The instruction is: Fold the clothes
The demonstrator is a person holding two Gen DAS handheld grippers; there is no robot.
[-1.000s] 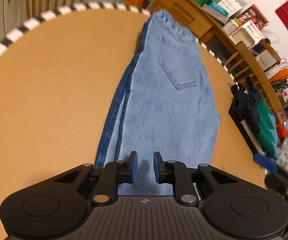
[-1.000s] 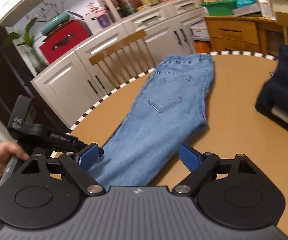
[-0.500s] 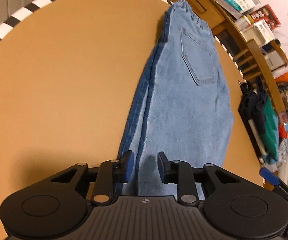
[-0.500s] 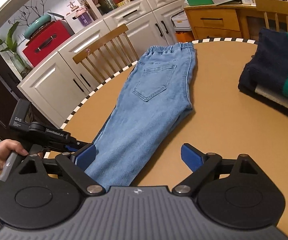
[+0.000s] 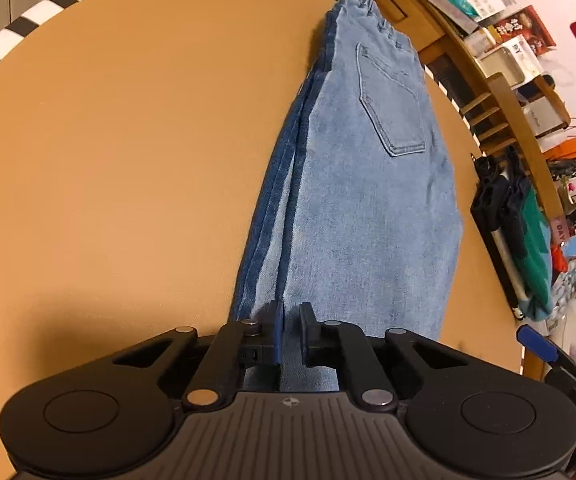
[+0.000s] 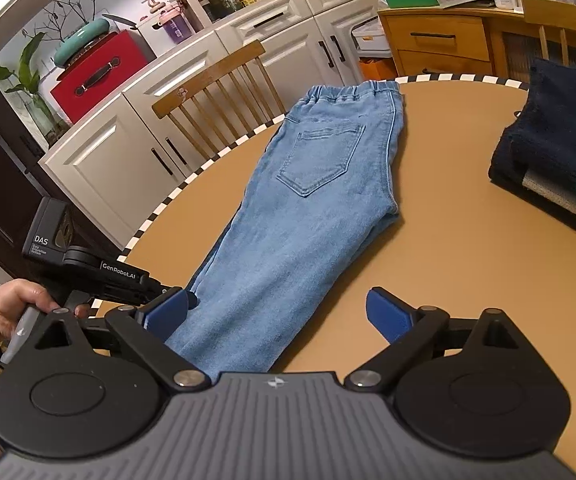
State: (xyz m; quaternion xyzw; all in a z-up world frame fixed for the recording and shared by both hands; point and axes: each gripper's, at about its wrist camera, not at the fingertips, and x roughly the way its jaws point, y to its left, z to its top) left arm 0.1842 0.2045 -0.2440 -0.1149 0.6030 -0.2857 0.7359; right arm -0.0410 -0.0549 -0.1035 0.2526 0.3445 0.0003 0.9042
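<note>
Round and tan, the table (image 6: pixel 468 264) carries the jeans (image 6: pixel 300 216) folded lengthwise, waistband at the far edge. At the leg end, the left gripper (image 5: pixel 291 330) is closing, denim in the narrow gap between its pads. The right gripper (image 6: pixel 276 314) is opening wide, holding nothing. A thin pinch could catch only the top layer, so lifting would pull the legs apart. Both gripper bodies hide the hem itself, leaving the bite's depth unclear.
</note>
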